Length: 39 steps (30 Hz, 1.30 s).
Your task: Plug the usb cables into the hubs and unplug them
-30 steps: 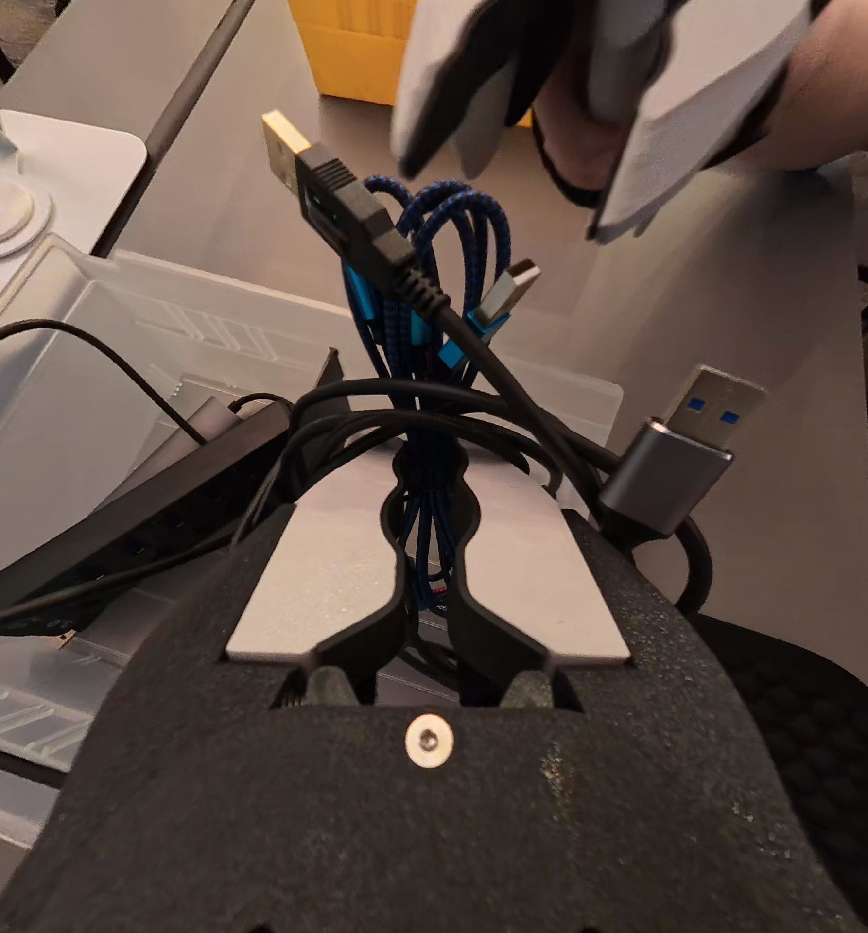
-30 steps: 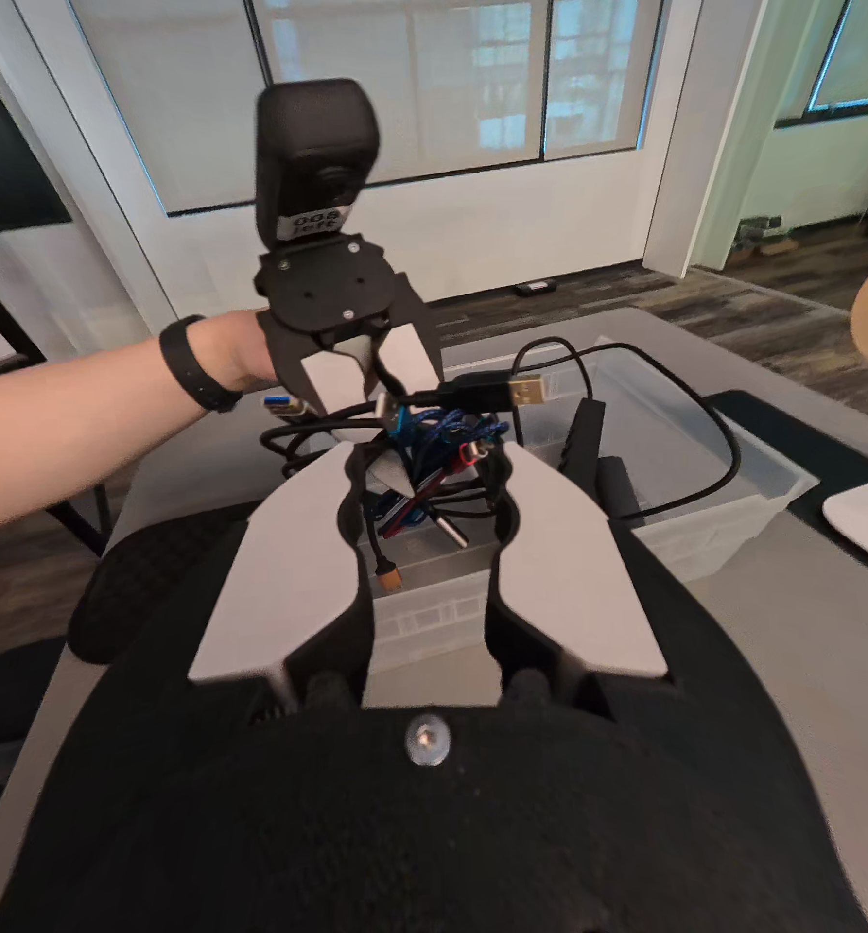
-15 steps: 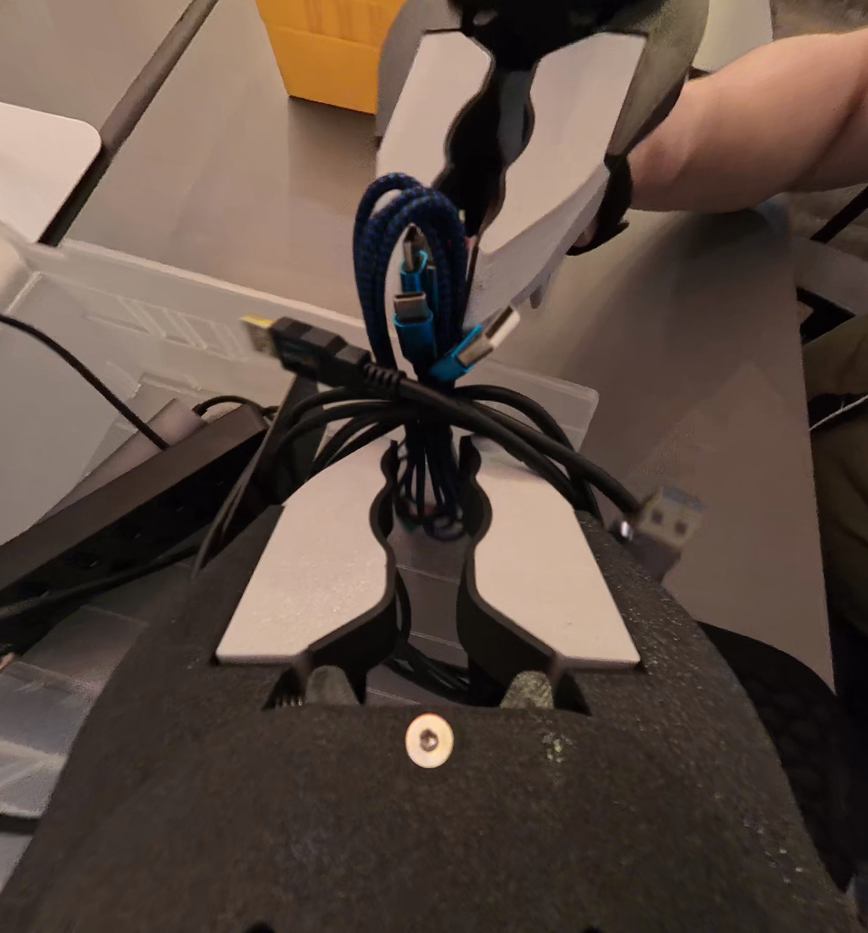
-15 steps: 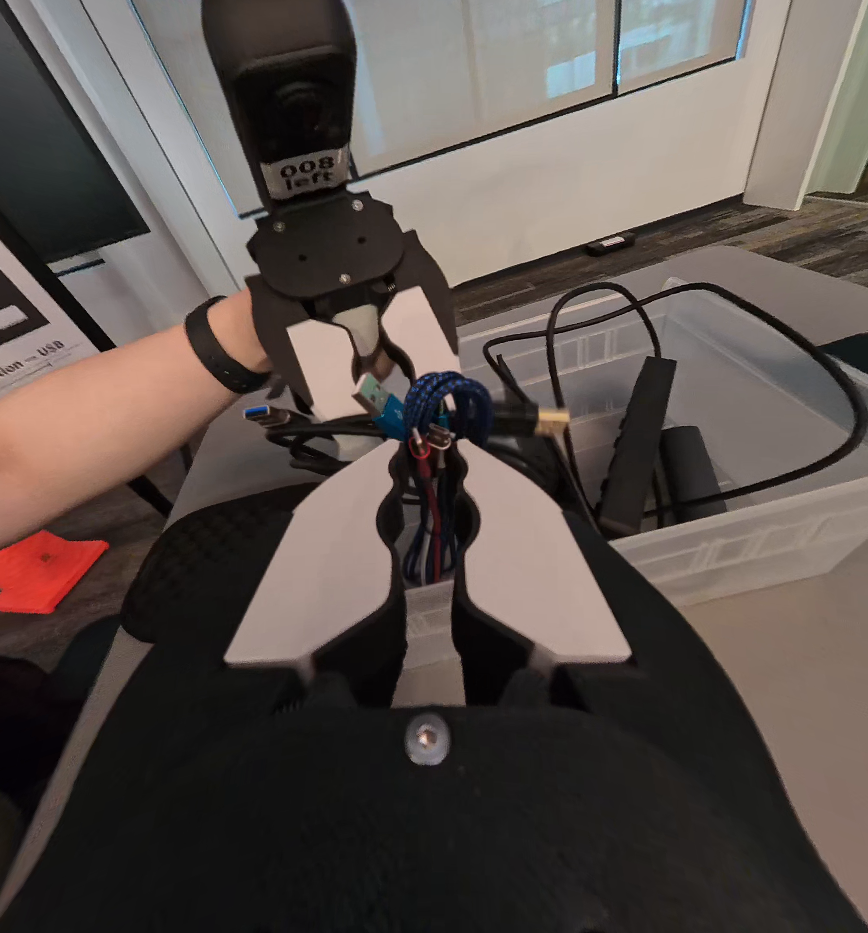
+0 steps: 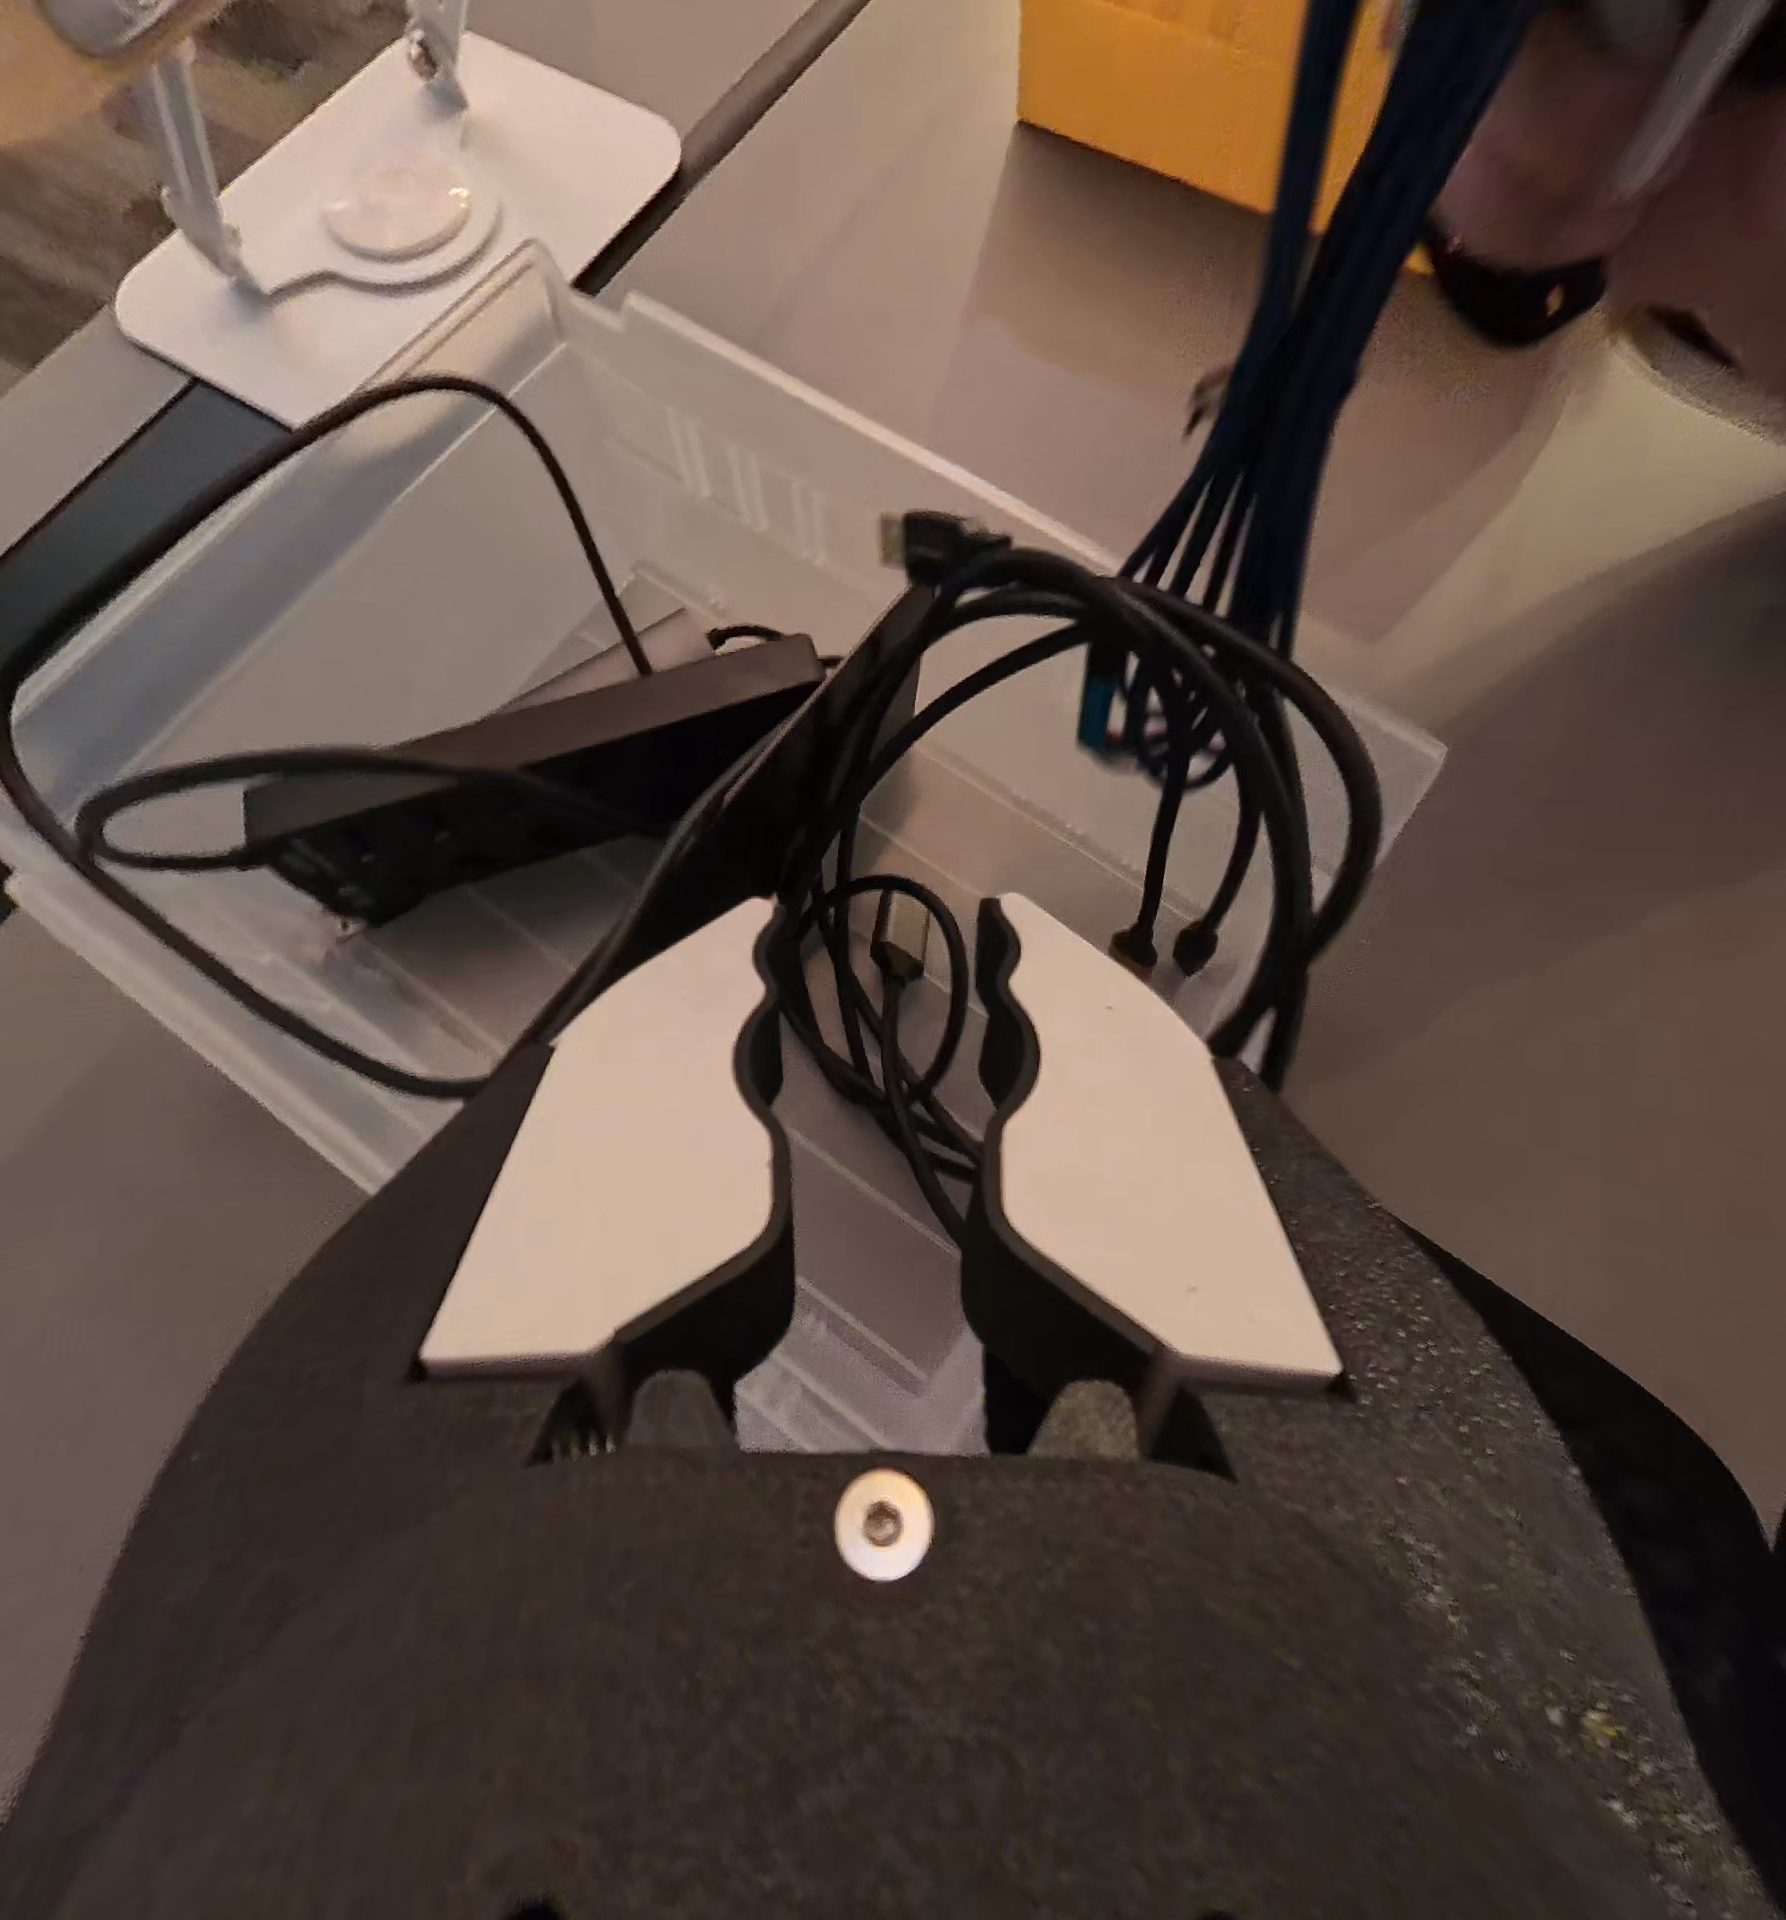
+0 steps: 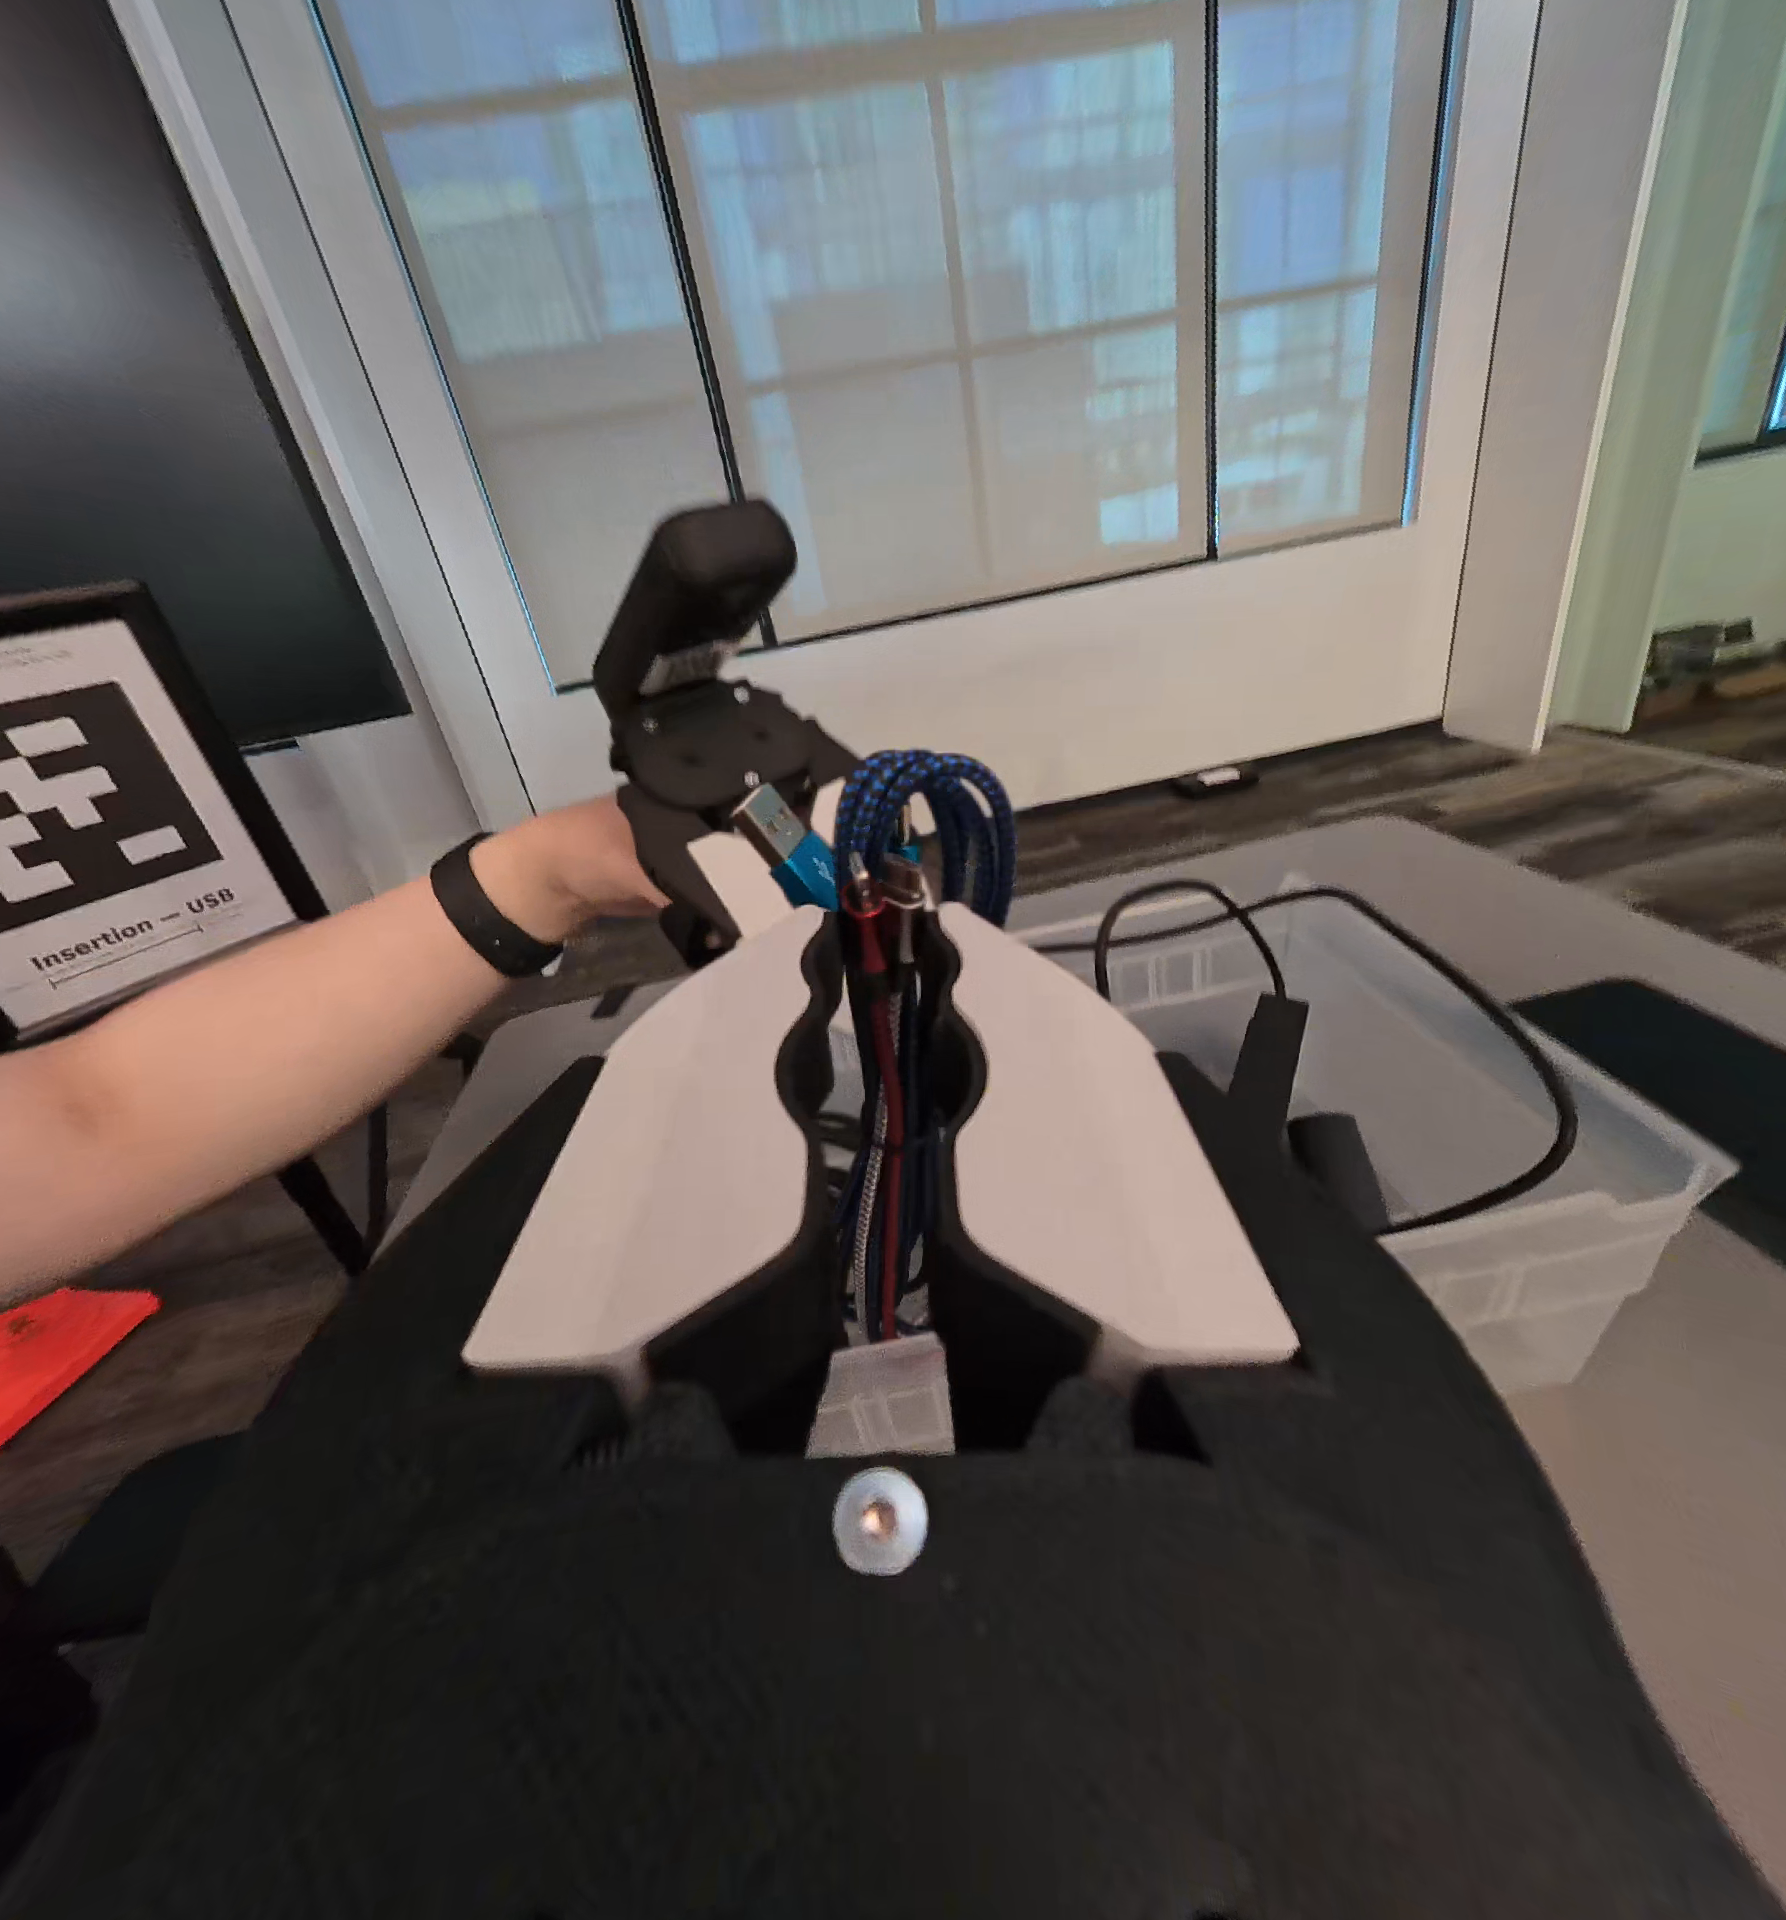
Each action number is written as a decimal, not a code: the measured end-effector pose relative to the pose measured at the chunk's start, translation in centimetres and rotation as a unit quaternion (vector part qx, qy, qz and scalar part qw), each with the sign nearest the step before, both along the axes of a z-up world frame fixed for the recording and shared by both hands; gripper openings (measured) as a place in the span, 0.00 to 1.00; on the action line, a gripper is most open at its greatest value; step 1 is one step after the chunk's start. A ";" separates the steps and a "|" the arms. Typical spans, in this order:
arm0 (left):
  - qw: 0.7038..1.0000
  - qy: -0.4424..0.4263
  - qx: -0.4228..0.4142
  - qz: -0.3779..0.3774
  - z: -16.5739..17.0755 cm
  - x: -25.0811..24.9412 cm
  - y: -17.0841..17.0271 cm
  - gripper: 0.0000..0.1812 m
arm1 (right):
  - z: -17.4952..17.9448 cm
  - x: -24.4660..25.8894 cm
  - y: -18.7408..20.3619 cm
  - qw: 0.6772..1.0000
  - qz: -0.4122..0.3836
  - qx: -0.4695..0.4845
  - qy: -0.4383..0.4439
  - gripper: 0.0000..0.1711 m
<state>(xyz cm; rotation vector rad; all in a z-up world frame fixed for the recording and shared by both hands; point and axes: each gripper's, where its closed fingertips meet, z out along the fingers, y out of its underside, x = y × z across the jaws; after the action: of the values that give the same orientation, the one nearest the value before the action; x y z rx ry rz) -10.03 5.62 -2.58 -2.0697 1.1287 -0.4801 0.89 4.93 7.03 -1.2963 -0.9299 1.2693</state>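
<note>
1. The right gripper (image 6: 884, 940) pinches a bundle (image 6: 925, 831) of braided cables, blue with a red and a silver strand; the loops and a blue-sleeved plug (image 6: 790, 844) stick up past its tips.
2. The bundle looks light and limp. The woven jackets should give fair friction, but a strand could slide out of the pack. A firmer hold would likely be on a rigid plug shell, not the cord.
3. The left gripper (image 5: 878, 920) stands spread and holds nothing; smooth black cables (image 5: 1055, 665) loop between and beyond its fingers.
4. These rubbery cords are springy and tangled, so pulling one may well drag the others.
5. Beyond lies a clear plastic bin (image 5: 473, 520) on the grey bench (image 5: 1595, 727), with slim black hubs (image 5: 577, 769) leaning inside: hard, boxy and light, likely to shift when a plug is pushed in.
</note>
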 end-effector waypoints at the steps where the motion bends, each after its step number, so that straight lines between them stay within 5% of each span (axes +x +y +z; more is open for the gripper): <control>1: 1.000 0.005 -0.006 0.010 -0.1 -0.4 -0.4 0.19 | 0.8 0.5 -0.2 1.000 -0.001 0.009 0.007 0.09; 11: 0.982 0.113 -0.083 0.123 -3.3 -3.6 -4.1 0.24 | 8.0 7.5 -2.3 0.998 0.000 0.056 0.008 0.09; 19: 0.942 0.291 -0.088 0.140 -6.4 -5.4 -2.5 0.27 | 6.0 12.8 -2.7 0.988 -0.023 0.049 -0.142 0.09; 28: 0.932 0.326 -0.111 0.117 -7.2 -4.2 -2.8 0.21 | 6.5 15.8 -2.7 0.987 -0.037 0.053 -0.144 0.09; 32: 0.911 0.373 -0.143 0.104 -8.9 -5.2 -3.6 0.04 | 6.6 16.7 -2.4 0.988 -0.044 0.049 -0.141 0.09; 39: 0.902 0.419 -0.033 0.102 -3.9 -5.9 -1.0 0.02 | 7.0 18.0 -2.0 0.989 -0.051 0.050 -0.131 0.09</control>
<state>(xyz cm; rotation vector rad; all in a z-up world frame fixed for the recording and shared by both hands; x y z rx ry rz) -15.91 4.66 -6.47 -2.4897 1.3269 0.5528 18.85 2.88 14.00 -1.4341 -1.0819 0.9750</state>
